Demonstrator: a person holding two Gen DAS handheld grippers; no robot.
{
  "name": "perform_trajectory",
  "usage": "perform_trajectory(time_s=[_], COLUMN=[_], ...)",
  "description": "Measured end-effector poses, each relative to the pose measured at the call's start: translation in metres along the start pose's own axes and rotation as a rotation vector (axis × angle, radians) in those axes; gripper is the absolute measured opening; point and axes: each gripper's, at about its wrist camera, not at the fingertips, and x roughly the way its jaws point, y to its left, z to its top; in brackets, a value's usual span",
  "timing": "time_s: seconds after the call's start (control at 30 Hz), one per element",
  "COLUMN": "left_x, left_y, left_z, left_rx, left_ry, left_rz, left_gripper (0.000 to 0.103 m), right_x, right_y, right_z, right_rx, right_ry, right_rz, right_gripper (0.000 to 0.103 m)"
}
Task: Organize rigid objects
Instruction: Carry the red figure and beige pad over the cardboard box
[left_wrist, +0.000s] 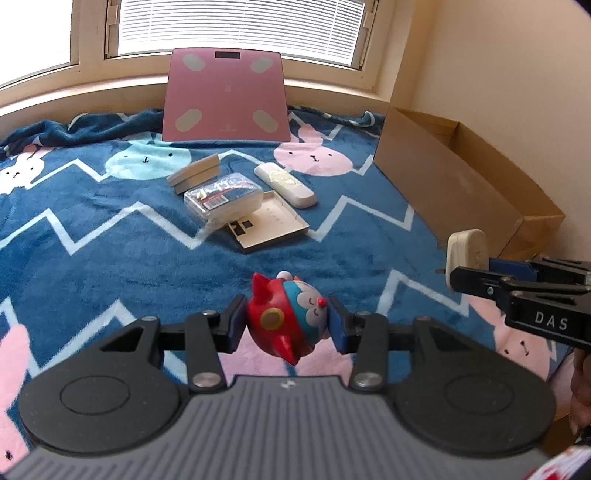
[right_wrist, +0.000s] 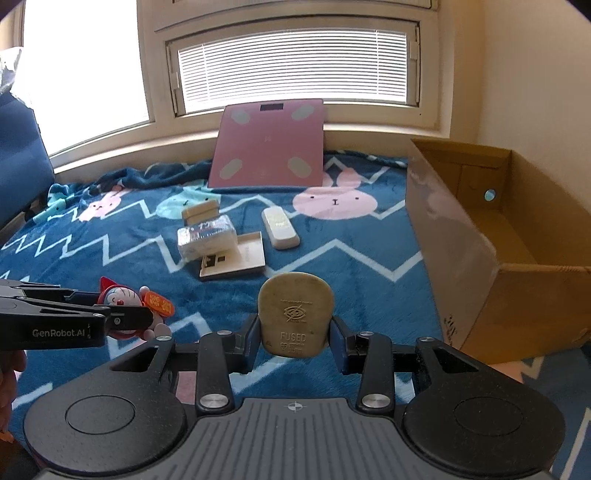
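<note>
A red and blue cartoon cat figure (left_wrist: 286, 317) hangs above the blanket, and my left gripper (left_wrist: 286, 325) is shut on its two sides. From the right wrist view the same figure (right_wrist: 122, 299) shows at the left, held by the left gripper (right_wrist: 125, 314). My right gripper (right_wrist: 295, 334) is shut on a cream fused plug (right_wrist: 295, 314), held upright off the blanket. In the left wrist view the plug (left_wrist: 466, 251) and right gripper (left_wrist: 476, 271) sit at the right edge. An open cardboard box (right_wrist: 480, 258) stands to the right.
On the blue bunny blanket (left_wrist: 110, 229) lie a clear plastic pack (left_wrist: 221, 199), a flat beige box (left_wrist: 271, 227), a small grey box (left_wrist: 194, 173) and a white remote (left_wrist: 286, 184). A pink bathroom scale (left_wrist: 225, 96) leans on the window sill.
</note>
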Motion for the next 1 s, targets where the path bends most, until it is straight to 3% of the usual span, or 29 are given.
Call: perform_trajectory(time_s=[0.63,1.0], left_x=[-0.011,0.007], left_y=[-0.059,-0.124], left_z=[0.048,0.096], left_rx=[0.025,0.089], left_ry=[-0.058,-0.096], left_rz=[-0.06,-0.168], left_gripper=[0.04,0.04], right_x=[-0.05,-0.073], right_y=[-0.039,-0.119], right_z=[0.044,0.088], right_rx=[0.033,0.087], right_ry=[-0.1,-0.174], right_rz=[-0.032,-0.153], right_gripper=[0.036,0.036])
